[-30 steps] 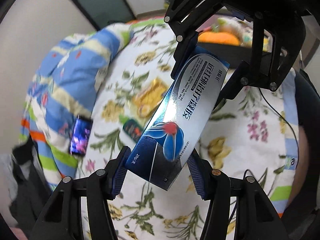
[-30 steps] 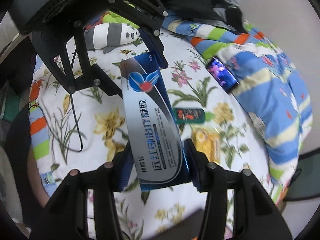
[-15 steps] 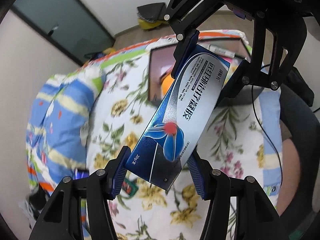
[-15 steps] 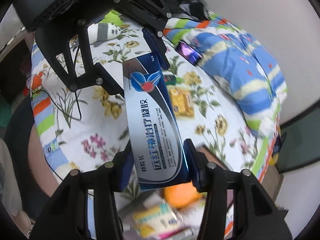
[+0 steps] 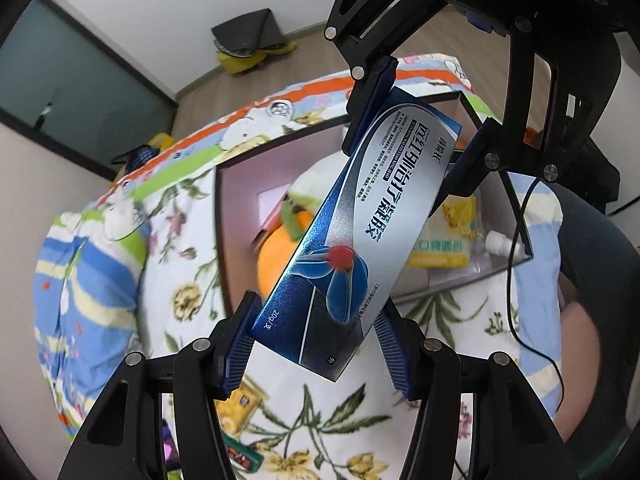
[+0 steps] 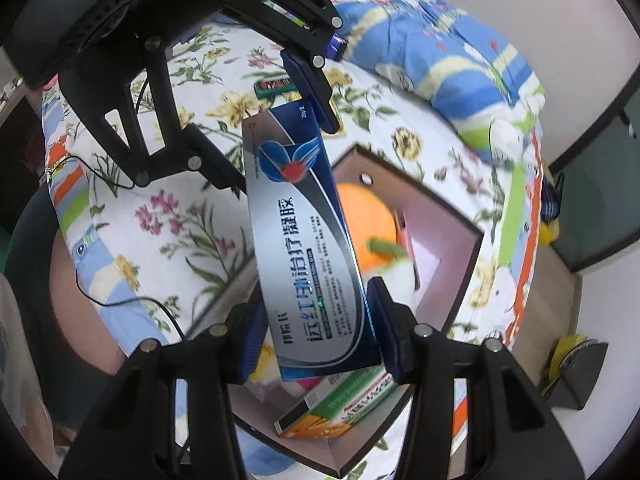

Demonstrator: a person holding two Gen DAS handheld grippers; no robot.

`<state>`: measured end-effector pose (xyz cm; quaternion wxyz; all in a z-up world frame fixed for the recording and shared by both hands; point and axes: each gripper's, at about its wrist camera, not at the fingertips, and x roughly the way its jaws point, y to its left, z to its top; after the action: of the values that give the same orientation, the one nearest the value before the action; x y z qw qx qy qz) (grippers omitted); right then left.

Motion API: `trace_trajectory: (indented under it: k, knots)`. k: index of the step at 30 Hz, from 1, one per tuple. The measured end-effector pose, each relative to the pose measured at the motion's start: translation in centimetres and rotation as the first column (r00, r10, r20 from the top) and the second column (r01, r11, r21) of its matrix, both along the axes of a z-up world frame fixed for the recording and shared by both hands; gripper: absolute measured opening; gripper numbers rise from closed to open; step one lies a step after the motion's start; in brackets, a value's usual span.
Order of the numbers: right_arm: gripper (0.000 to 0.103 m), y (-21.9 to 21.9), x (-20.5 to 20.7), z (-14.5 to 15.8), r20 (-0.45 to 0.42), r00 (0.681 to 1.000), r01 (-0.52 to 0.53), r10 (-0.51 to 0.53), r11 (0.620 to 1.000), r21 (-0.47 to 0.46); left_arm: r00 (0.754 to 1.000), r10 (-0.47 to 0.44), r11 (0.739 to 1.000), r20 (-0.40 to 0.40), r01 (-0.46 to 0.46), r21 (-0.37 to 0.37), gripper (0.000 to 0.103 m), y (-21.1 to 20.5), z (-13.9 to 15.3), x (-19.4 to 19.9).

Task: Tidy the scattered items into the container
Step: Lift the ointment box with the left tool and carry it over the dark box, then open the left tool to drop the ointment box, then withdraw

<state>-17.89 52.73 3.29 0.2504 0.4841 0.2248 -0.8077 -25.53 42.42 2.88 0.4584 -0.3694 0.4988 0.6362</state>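
Carton (image 5: pixel 360 236), a long blue-and-silver box with a red-centred blue emblem, was held in the air between both grippers, one at each end, tilted above the container (image 5: pixel 224 216). Left gripper (image 5: pixel 316 344) was partly closed, its blue ribbed pads clamping the emblem end across the narrow sides. Right gripper (image 6: pixel 320 340) was likewise partly closed, its pads pressing the sides of the end printed with large characters. In the right wrist view the left gripper (image 6: pixel 276 120) appeared at the carton's far end, and in the left wrist view the right gripper (image 5: pixel 408 136) appeared there. Beneath the carton, the open container sat on a floral bedsheet (image 5: pixel 192 200) and held an orange plush (image 6: pixel 368 216), a green-and-orange box (image 6: pixel 340 404) and a yellow packet (image 5: pixel 448 240). A small green item (image 6: pixel 276 86) lay on the sheet, apart from the container. A blue striped quilt (image 6: pixel 460 64) was bunched along the bed's edge.
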Motion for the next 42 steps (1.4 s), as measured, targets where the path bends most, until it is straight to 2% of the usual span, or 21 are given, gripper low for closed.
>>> trace_trajectory:
  k: [6,10,11,12,13,14,15,19,25,28,33,38,42]
  knots:
    - [0.048,1.0,0.1,-2.0,0.024,1.0,0.005,-0.004,1.0,-0.004,1.0,-0.014,0.999,0.016,0.015,-0.039,0.058,1.5,-1.7,-0.1]
    - [0.049,1.6,0.0,-2.4,0.004,1.0,0.018,-0.018,1.0,-0.009,1.0,0.0,0.998,0.012,0.0,-0.055,0.058,2.2,-2.3,-0.4]
    - [0.052,1.8,-0.1,-2.4,-0.007,1.0,0.026,-0.026,1.0,-0.006,1.0,0.009,0.997,-0.001,-0.009,-0.07,0.064,2.5,-2.6,-0.5]
    - [0.06,2.0,-0.2,-2.5,-0.015,0.999,0.04,-0.04,0.999,-0.002,0.999,0.021,0.996,-0.027,-0.023,-0.088,0.073,2.6,-2.9,-0.6]
    - [0.065,2.1,-0.2,-2.5,-0.018,0.999,0.05,-0.05,0.999,-0.003,0.998,0.025,0.995,-0.052,-0.031,-0.099,0.089,2.7,-3.1,-0.7]
    - [0.074,2.3,-0.2,-2.5,-0.03,0.998,0.061,-0.061,0.998,-0.003,0.997,0.024,0.994,-0.075,-0.032,-0.107,0.093,2.7,-3.3,-0.6]
    - [0.078,2.4,-0.2,-2.5,-0.047,0.996,0.073,-0.073,0.997,0.0,0.995,0.023,0.993,-0.093,-0.033,-0.111,0.094,2.7,-3.4,-0.6]
    - [0.079,2.9,0.2,-2.2,-0.072,0.992,0.107,-0.107,0.994,-0.014,0.991,0.072,0.992,-0.116,-0.084,-0.096,0.096,2.0,-2.8,-1.2]
    - [0.081,2.8,0.7,-1.6,-0.055,0.987,0.151,-0.153,0.987,-0.052,0.98,0.153,0.985,-0.125,-0.162,-0.064,0.097,-0.8,-1.1,-1.6]
    - [0.084,2.1,0.9,-0.8,-0.047,0.983,0.172,-0.177,0.981,-0.094,0.964,0.237,0.97,-0.117,-0.242,-0.031,0.097,-3.4,0.6,-2.0]
    - [0.085,-0.8,0.8,1.0,-0.033,0.983,0.17,-0.179,0.968,-0.182,0.911,0.399,0.917,-0.107,-0.398,0.03,0.097,-9.4,4.0,-2.4]
    - [0.087,-7.5,0.5,3.6,-0.05,0.994,0.089,-0.101,0.972,-0.216,0.851,0.507,0.862,-0.137,-0.504,0.062,0.097,-17.1,6.8,-1.1]
    - [0.088,-14.1,0.2,5.5,-0.055,0.998,0.001,-0.013,0.975,-0.22,0.816,0.561,0.827,-0.14,-0.559,0.056,0.097,-23.5,8.1,0.7]
